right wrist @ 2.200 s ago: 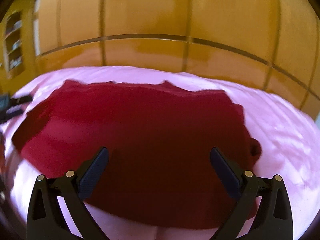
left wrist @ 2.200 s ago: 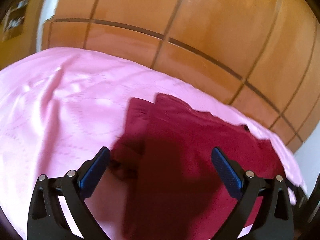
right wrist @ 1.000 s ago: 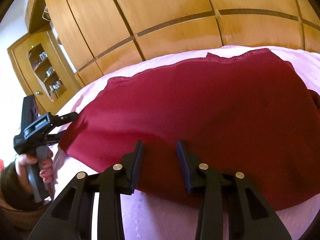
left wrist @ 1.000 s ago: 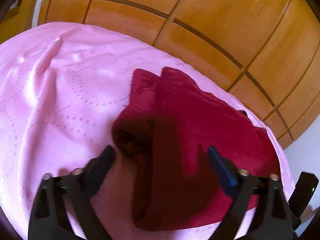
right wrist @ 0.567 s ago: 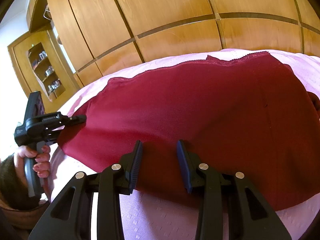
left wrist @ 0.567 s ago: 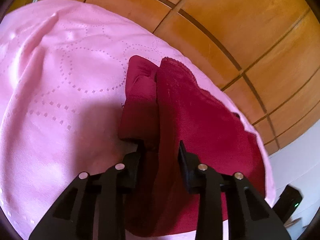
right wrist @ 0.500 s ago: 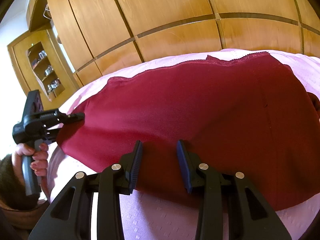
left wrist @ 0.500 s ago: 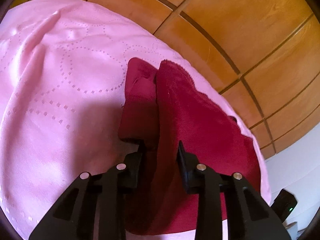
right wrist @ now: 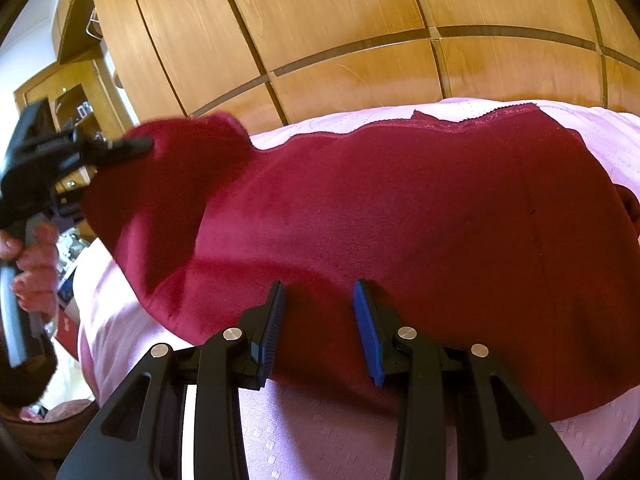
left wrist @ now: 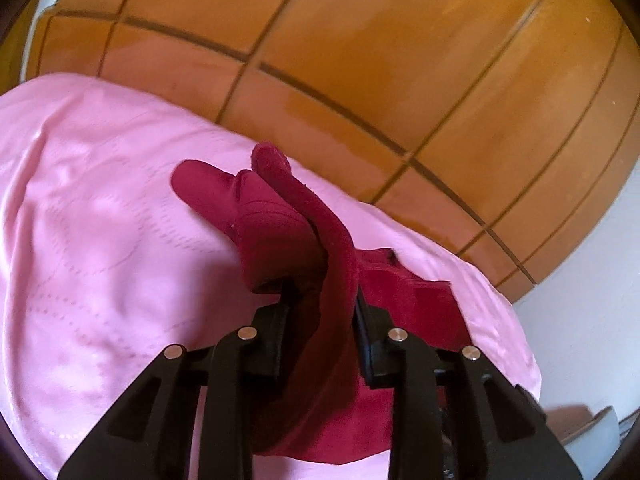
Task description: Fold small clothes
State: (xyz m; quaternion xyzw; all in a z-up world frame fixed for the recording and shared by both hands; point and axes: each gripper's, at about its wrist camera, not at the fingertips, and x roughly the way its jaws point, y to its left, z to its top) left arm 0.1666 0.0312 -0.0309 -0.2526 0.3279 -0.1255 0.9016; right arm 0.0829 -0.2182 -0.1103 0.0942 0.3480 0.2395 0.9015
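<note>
Left gripper (left wrist: 320,300) lifts red garment (right wrist: 400,220) edge off pink bedspread (left wrist: 100,260)
Left fingers just closed, clenched on a fold at 9 o'clock; right gripper (right wrist: 320,308) at 6 o'clock, fingers narrowed over the near hem, grip unclear; wooden wardrobe (right wrist: 320,20) at 12

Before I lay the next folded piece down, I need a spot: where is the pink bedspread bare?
The widest bare patch of the pink bedspread lies left of the red garment, running to the wooden wardrobe. A narrow strip borders the garment's near edge. The left gripper and right gripper crowd that garment.
</note>
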